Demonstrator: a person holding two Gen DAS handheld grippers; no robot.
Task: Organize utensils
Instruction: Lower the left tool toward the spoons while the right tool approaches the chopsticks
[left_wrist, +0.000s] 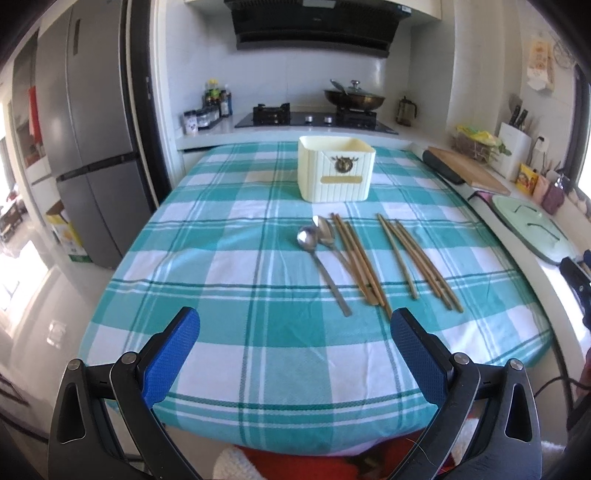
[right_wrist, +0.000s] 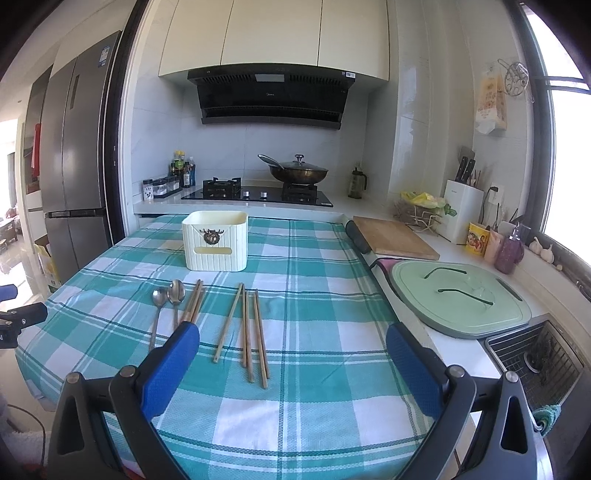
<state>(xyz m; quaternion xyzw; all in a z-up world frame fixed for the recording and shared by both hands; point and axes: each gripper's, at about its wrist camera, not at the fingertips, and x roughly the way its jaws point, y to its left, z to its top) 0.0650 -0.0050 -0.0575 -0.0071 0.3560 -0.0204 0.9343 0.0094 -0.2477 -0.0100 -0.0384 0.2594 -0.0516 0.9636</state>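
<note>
Teal-and-white checked cloth (left_wrist: 229, 266) covers the table, and the utensils lie loose on it in front of a cream ribbed holder box (left_wrist: 335, 169) that stands upright toward the far edge. 2 metal spoons (left_wrist: 317, 240) lie side by side, bowls toward the box, handles toward the near edge. Just beside them, on the right, a bunch of wooden chopsticks (left_wrist: 360, 258) touches the nearer spoon's handle; a second, looser group of chopsticks (left_wrist: 417, 258) lies a little apart further right, fanned at the near ends. The left gripper (left_wrist: 295, 332) hovers above the near part of the cloth, jaws wide apart and holding nothing. The right gripper (right_wrist: 291, 347) also hangs over the near side, jaws spread and empty, with the looser chopsticks seen between its blue pads (right_wrist: 173, 365).
</note>
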